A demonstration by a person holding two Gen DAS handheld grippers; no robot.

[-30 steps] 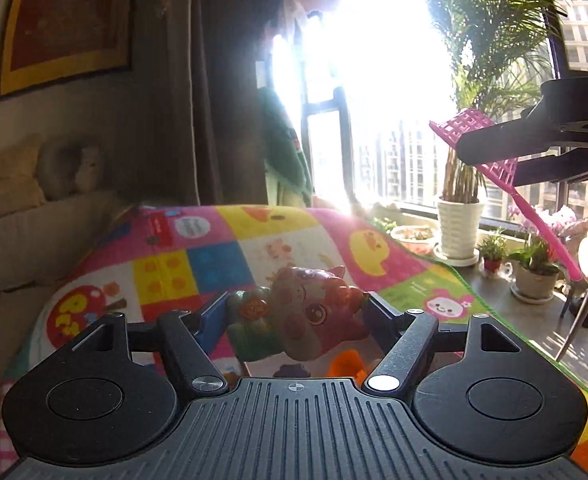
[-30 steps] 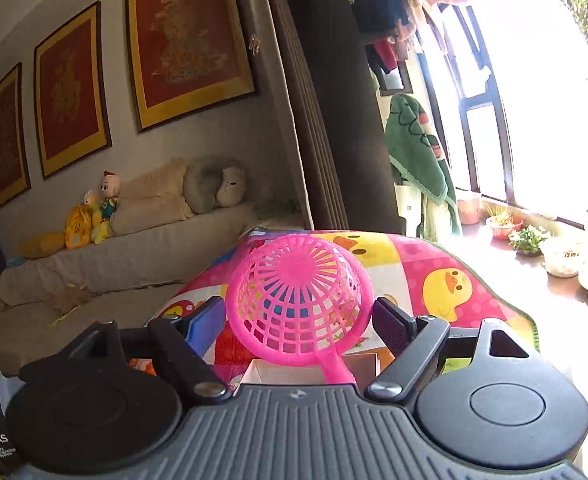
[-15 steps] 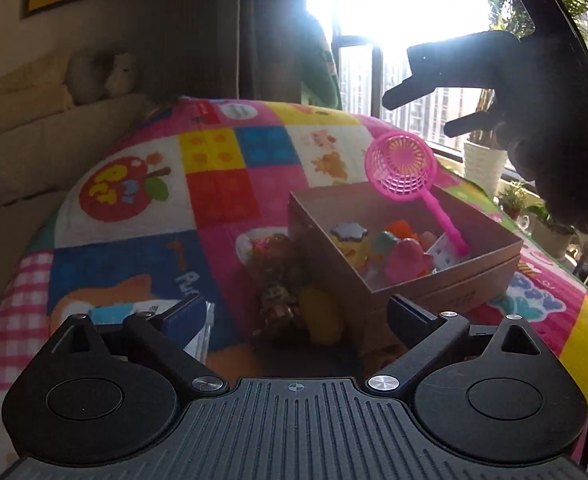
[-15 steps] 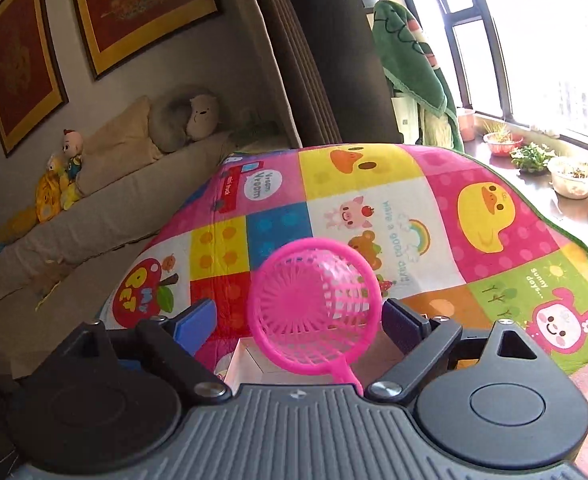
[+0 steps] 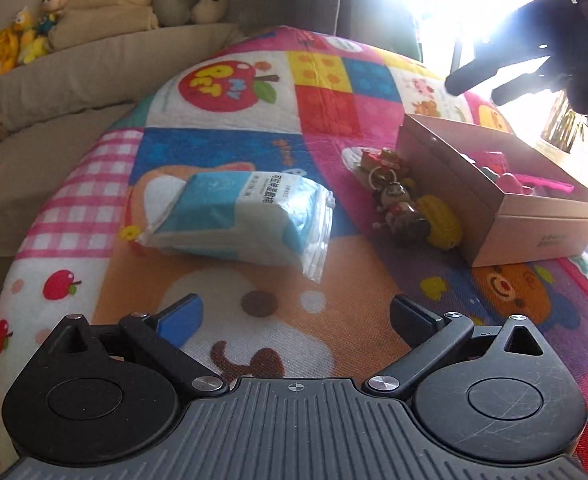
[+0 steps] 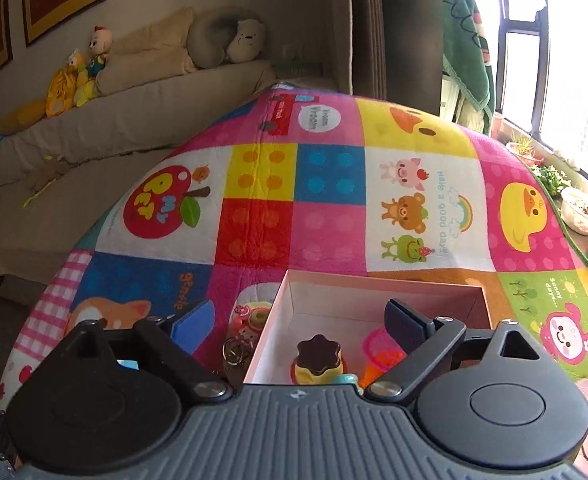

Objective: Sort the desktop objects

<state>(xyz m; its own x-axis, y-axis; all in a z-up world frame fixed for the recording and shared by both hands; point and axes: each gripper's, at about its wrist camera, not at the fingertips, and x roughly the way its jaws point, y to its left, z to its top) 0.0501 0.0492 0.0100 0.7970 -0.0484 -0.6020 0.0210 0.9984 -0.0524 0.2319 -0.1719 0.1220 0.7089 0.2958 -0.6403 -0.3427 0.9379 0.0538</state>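
A cardboard box point(image 5: 534, 236) stands on the colourful play mat at the right; pink toys lie in it. It also shows in the right wrist view point(image 6: 278, 320), holding a pudding toy point(image 6: 318, 360) and the pink scoop net point(image 6: 378, 346). A blue-and-white tissue pack point(image 5: 242, 216) lies mid-mat. Small figurine keychains and a yellow toy point(image 5: 410, 208) lie beside the box's left wall. My left gripper point(image 5: 296, 316) is open and empty, low over the mat's near edge. My right gripper point(image 6: 300, 320) is open and empty above the box; it shows dark at the upper right of the left wrist view point(image 5: 506, 76).
The play mat point(image 6: 334, 184) covers the table. A beige sofa point(image 6: 114, 120) with plush toys and pillows runs behind on the left. Potted plants point(image 6: 582, 208) stand on the window sill at the right, with bright glare from the window.
My left gripper let go of the pig toy and pulled back toward the near edge. My right gripper dropped the pink scoop net into the box and now hovers open above it.
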